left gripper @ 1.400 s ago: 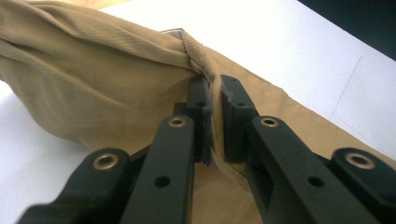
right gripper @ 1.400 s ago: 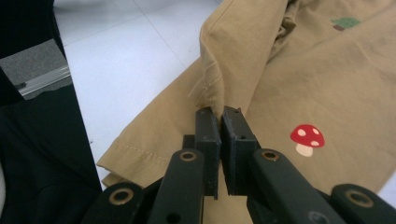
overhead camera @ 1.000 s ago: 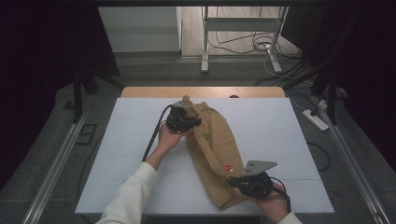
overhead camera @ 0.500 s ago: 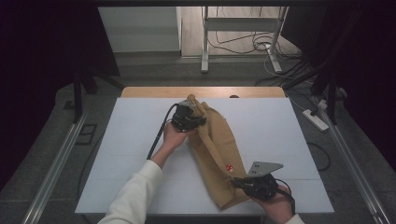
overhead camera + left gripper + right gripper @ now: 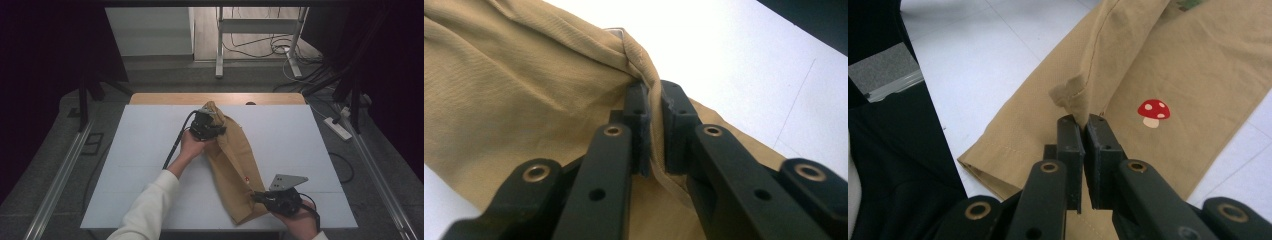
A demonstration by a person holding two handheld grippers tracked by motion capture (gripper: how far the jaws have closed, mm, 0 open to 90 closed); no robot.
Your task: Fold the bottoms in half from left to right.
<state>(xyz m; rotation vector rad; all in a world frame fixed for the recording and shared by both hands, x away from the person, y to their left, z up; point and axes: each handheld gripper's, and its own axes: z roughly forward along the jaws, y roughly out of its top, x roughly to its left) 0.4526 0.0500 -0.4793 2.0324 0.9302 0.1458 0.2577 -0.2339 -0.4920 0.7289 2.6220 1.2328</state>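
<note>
Both tools (image 5: 216,131) (image 5: 257,196) (clamped) on trousers (image 5: 235,165)

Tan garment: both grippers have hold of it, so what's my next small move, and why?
Probably lift both ends together and draw them apart. The left gripper pinches a fold at the far end of the tan garment, the right gripper pinches a fold near the hem by the red mushroom print, and the cloth between lies rumpled on the white table.

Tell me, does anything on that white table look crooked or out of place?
Only the tan cloth garment with a red mushroom print: it lies slanted across the white table, bunched into folds where the left tongs and right tongs pinch it. No tear or spill shows.
</note>
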